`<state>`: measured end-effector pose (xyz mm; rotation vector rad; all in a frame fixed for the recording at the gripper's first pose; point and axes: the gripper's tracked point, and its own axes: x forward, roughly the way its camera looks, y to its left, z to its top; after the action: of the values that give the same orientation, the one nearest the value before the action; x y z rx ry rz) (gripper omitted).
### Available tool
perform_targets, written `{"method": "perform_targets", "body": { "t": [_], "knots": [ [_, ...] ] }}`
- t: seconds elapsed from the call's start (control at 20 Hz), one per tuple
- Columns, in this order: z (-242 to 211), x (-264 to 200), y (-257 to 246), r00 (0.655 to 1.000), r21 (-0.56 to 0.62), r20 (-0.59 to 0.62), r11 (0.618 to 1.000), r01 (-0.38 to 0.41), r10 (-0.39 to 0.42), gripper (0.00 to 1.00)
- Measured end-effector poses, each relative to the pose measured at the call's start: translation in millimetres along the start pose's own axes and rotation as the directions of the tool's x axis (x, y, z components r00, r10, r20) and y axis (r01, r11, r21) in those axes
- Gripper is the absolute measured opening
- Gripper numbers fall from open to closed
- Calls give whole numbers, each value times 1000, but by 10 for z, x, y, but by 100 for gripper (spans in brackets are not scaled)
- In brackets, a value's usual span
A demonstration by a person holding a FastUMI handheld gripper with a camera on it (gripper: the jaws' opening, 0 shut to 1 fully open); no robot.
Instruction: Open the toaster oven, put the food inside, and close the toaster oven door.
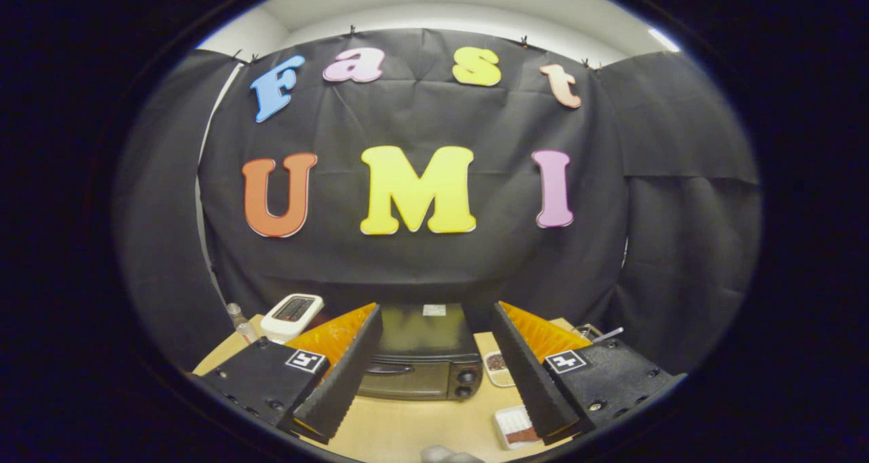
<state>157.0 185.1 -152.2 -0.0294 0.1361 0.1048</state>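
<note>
Black and boxy, the toaster oven (421,358) sits on the wooden table (400,422) in the lower middle of the frame, between and beyond your gripper (424,320) fingers, with its door closed and the handle (388,368) across the upper front. Two small trays of food lie to the lower right of it: one (497,368) just beside the oven's knobs, another (516,428) nearer you, next to the right finger.

Watch the approach. If you come down on the handle at an angle, a finger could slip off the bar or shove the whole oven backward, since nothing appears to brace it. Swinging low on the right could also clip the nearer tray and spill it. A white appliance (293,317) and a small bottle (239,320) stand at the lower left, near your left finger's path.

Your fingers are spread wide and grip nothing; they touch no object.
</note>
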Motion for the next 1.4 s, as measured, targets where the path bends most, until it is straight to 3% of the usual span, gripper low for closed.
{"method": "perform_targets", "body": {
  "t": [0.3, 0.7, 1.1, 1.4],
  "knots": [
    [-657, 716, 586, 997, -65, -75, 997, -34, 29, 100],
    [-1289, 1064, 635, 975, -33, -221, 999, 1, -9, 100],
    [-1434, 560, 612, 966, -23, -257, 1000, 9, -15, 100],
    [-1864, 34, 560, 946, -9, -323, 1000, -18, 14, 100]
  ]
}}
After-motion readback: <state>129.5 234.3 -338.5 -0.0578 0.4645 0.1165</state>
